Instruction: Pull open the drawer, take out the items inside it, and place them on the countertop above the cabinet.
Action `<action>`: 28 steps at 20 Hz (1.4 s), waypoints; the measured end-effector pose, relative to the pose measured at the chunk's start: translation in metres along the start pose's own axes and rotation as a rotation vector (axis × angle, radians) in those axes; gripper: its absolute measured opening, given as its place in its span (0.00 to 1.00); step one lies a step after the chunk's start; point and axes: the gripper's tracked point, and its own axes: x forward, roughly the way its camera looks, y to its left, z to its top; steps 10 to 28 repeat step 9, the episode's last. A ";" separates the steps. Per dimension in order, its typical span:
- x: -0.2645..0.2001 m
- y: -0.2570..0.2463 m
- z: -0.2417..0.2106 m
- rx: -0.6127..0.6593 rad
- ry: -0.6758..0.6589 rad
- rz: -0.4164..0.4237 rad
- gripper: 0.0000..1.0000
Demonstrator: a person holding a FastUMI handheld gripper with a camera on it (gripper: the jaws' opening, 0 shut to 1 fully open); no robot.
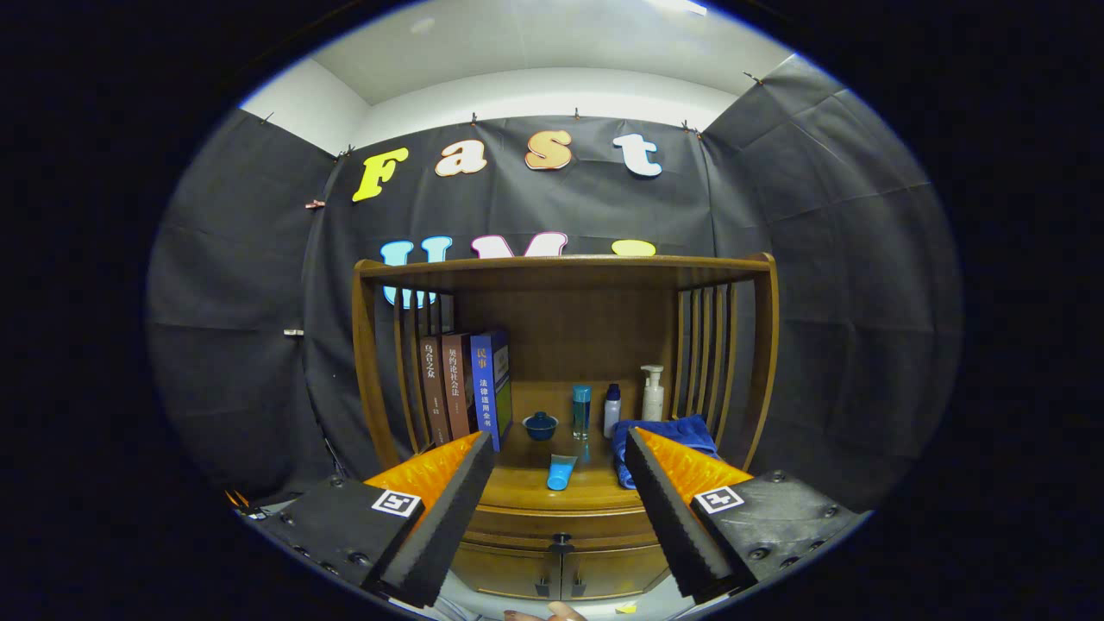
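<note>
A wooden cabinet (565, 345) stands ahead of my gripper (561, 448), whose fingers are spread wide with nothing between them. Its drawer (561, 526) is closed, with a dark knob (561, 543) at the middle front, below and beyond the fingertips. On the countertop (517, 483) above the drawer lie a light blue tube (561, 472) and a folded blue cloth (660, 435). Behind them stand a small blue lidded cup (541, 424), a teal bottle (581, 410), a white bottle with a dark cap (611, 410) and a white pump bottle (653, 393).
Three books (466, 388) stand upright at the left of the countertop, against slatted side rails. Two lower cabinet doors (561, 573) sit under the drawer. A person's fingertips (548, 614) show below the cabinet. Black cloth walls surround the cabinet.
</note>
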 end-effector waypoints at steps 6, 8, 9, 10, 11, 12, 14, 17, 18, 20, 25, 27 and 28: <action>-0.013 -0.003 0.006 -0.001 -0.011 -0.004 1.00; -0.014 -0.003 0.007 -0.005 -0.011 -0.001 1.00; -0.014 -0.003 0.007 -0.006 -0.011 -0.001 1.00; -0.014 -0.003 0.007 -0.006 -0.011 -0.001 1.00; -0.014 -0.003 0.007 -0.006 -0.011 -0.001 1.00; -0.014 -0.003 0.007 -0.006 -0.011 -0.001 1.00; -0.014 -0.003 0.007 -0.006 -0.011 -0.001 1.00; -0.014 -0.003 0.007 -0.006 -0.011 -0.001 1.00; -0.014 -0.003 0.007 -0.006 -0.011 -0.001 1.00; -0.014 -0.003 0.007 -0.006 -0.011 -0.001 1.00; -0.014 -0.003 0.007 -0.006 -0.011 -0.001 1.00; -0.014 -0.003 0.007 -0.006 -0.011 -0.001 1.00; -0.014 -0.003 0.007 -0.006 -0.011 -0.001 1.00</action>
